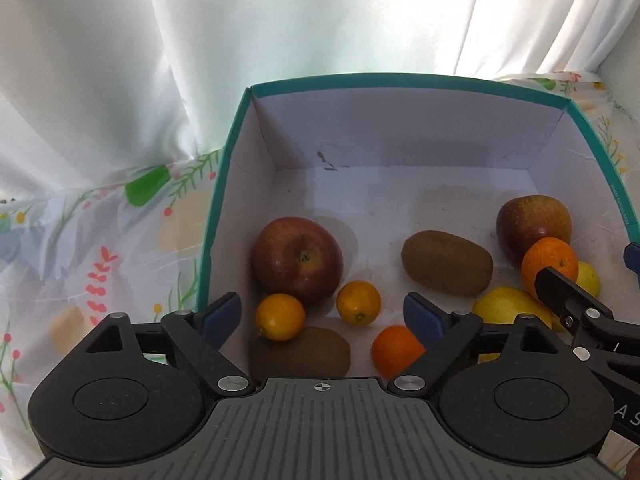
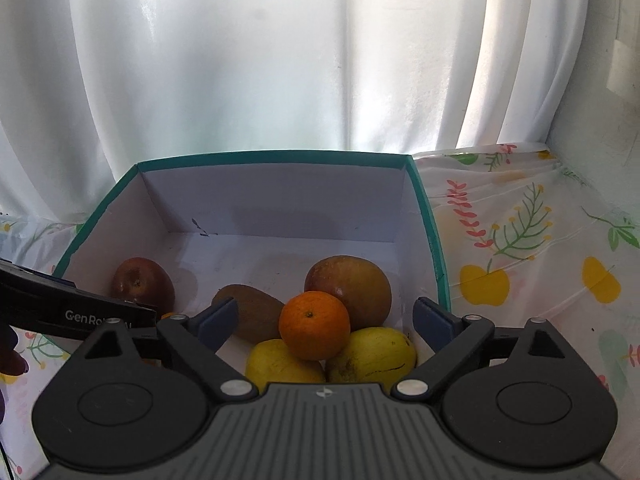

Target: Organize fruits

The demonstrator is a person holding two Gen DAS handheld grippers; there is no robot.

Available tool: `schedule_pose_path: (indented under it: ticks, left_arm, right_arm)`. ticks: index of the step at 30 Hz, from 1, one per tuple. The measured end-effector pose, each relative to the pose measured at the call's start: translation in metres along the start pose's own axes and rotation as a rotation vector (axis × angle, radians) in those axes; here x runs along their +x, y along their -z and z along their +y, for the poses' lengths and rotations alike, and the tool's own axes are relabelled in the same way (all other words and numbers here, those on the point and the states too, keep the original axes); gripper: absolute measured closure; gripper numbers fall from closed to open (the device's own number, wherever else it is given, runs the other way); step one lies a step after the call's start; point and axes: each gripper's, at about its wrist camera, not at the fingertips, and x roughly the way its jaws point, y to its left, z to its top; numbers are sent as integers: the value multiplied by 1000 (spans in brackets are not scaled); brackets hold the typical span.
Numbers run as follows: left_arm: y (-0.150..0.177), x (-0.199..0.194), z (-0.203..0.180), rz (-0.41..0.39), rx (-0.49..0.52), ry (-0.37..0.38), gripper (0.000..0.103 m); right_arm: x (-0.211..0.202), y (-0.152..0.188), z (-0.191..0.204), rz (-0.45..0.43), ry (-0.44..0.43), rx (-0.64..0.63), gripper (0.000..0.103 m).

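box [image 1: 224, 184]: teal rim, white inside, fills centre of both views; sits on floral tablecloth [image 1: 80, 240], white curtain [image 1: 280, 20] behind. All visible fruit is inside it.
apples: red apple [image 1: 297, 260] left of centre in left view, upright, stem up. Second apple [image 1: 534, 220] at right wall, touching the mandarin in front of it.
kiwis: kiwi [image 1: 447, 262] centre-right on the floor, alone. Second kiwi [image 1: 301, 351] at lower centre, partly under the gripper body.
yellow fruits: two in the box's near right corner; left one [image 2: 280, 364] and right one [image 2: 374, 354] side by side, lower centre of right view.
mandarin [image 2: 314, 326]: perched on the two yellow fruits, leaning on the apple behind. Looks unstable.
orange [image 1: 396, 350]: lower centre of left view, just beside the left gripper's right finger.
small citrus: one [image 1: 280, 317] touching red apple and lower kiwi; other [image 1: 358, 302] loose, centre.
left gripper [image 1: 322, 316]: spread wide, nothing held; small citrus and lower kiwi sit in the gap, pads clear of them.
right gripper [image 2: 325, 320]: spread wide, nothing held; mandarin pile sits between fingers, no contact.
step (my read): drop-off into box done on both sides, nothing gripped.
next (my read): lift both out straight, without brushing the mandarin stack. No loose fruit visible on the cloth; can't tell if more remain out of frame.
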Motion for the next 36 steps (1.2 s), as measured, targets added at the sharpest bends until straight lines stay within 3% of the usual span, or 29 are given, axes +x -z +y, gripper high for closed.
schedule_pose_path:
  ticks: [6,21,28,32,36]
  left_arm:
    - [3,-5,-2,3,14,-33,8]
    - [13,-13,-1,47,29,-29,8]
    - [20,-35,0,13,15,-26,8]
    - [24,-52,-3,-14,5,-89,7]
    - [28,-65,-2,-17,-1,-96,7]
  right_arm:
    - [-6,5,-3,-8,-18,21,0]
    - [-15,16,4,55,-18,6,0]
    - [-34,18,4,57,-33,-12,0]
    - [-43,15,4,119,-42,-47,0]
    - [-41,21,2,253,-83,-19,0]
